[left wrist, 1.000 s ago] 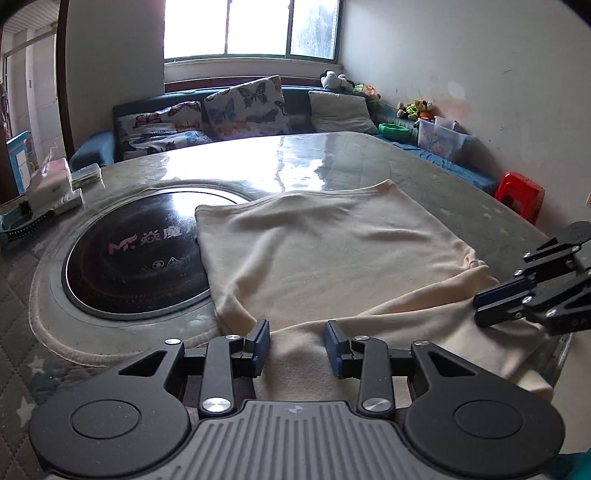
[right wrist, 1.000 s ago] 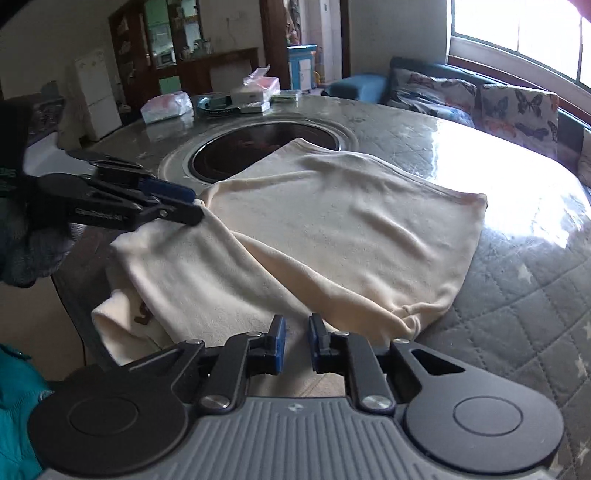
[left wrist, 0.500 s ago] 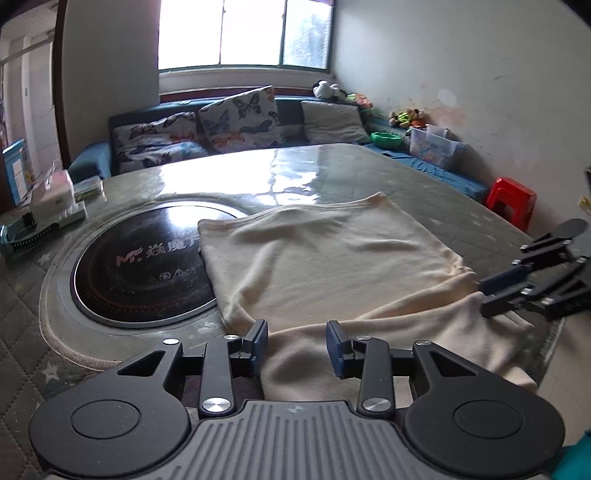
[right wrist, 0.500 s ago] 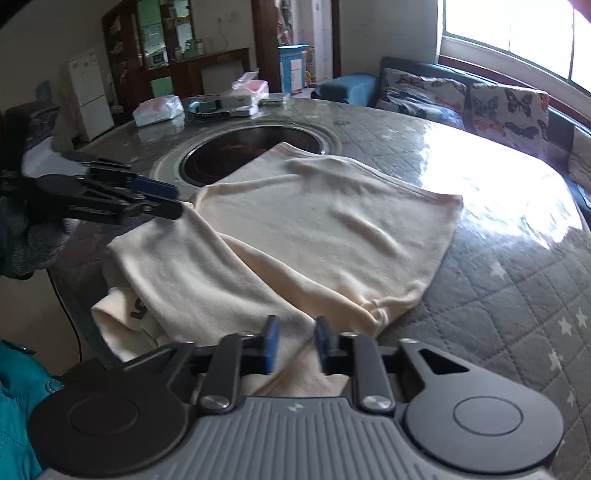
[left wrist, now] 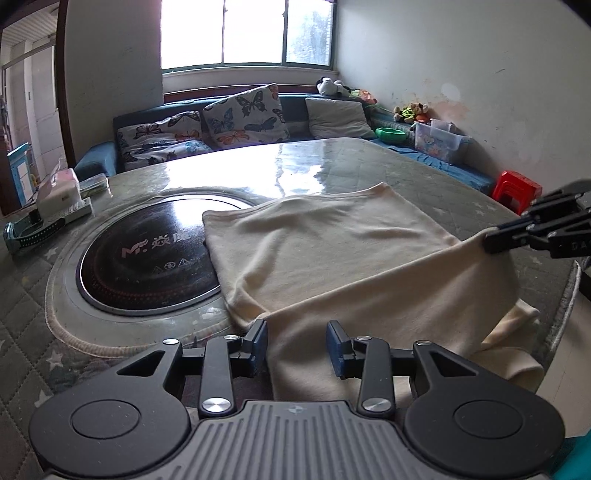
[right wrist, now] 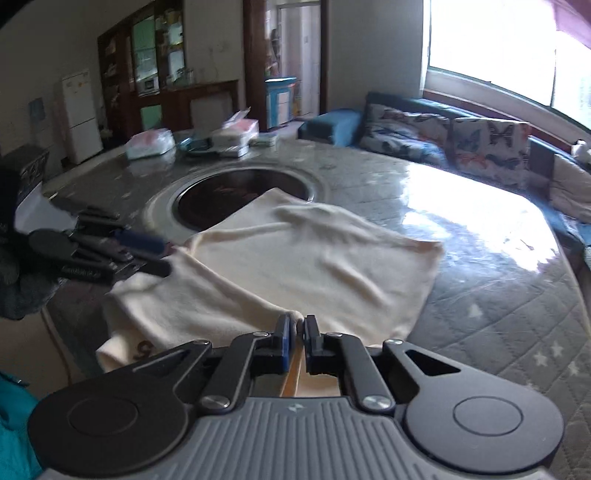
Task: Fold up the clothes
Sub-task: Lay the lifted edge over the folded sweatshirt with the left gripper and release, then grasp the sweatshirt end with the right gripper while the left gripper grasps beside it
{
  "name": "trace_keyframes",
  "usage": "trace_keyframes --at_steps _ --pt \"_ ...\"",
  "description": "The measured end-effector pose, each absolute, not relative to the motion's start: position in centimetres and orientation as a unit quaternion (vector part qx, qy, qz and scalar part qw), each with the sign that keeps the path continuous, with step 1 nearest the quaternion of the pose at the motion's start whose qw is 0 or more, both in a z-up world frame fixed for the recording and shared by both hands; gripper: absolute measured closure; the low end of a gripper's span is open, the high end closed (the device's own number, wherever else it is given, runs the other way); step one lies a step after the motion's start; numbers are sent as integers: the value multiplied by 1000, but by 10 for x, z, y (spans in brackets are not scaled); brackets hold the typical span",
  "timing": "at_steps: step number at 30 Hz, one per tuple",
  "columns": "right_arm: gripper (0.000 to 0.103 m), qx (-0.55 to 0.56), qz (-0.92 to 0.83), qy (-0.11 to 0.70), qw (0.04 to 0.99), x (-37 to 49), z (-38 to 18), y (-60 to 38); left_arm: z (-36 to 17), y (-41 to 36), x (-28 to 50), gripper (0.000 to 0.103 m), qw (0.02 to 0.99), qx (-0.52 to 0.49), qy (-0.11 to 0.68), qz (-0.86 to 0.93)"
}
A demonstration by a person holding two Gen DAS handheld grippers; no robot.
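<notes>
Round surface [left wrist: 332, 166] under glossy quilted cover; black induction cooktop [left wrist: 147, 258] set in its centre. Tissue boxes [left wrist: 59, 192] at far left edge. Blue sofa [left wrist: 295, 110] with butterfly cushions [left wrist: 243, 114] below window. Red stool [left wrist: 517, 188] by wall.

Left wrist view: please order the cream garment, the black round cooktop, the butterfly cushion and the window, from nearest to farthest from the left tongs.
1. Cream garment, between the left tongs.
2. Black round cooktop, ahead-left.
3. Butterfly cushion, on the sofa.
4. Window, behind it.
</notes>
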State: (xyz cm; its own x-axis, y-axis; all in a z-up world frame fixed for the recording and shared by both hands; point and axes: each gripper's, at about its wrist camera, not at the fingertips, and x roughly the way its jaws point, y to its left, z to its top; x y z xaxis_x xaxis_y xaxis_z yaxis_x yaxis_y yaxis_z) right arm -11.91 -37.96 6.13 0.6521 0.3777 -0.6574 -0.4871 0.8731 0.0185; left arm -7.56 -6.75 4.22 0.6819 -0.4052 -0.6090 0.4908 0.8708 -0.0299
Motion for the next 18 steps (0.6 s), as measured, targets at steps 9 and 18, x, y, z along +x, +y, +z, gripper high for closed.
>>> trace_keyframes --at_steps 9,18 --pt "88 -95 222 348 906 -117 48 -384 45 -71 -80 65 915 78 307 -252" --pt "87 -137 290 393 862 -129 26 -369 46 -74 -105 65 896 125 299 -303"
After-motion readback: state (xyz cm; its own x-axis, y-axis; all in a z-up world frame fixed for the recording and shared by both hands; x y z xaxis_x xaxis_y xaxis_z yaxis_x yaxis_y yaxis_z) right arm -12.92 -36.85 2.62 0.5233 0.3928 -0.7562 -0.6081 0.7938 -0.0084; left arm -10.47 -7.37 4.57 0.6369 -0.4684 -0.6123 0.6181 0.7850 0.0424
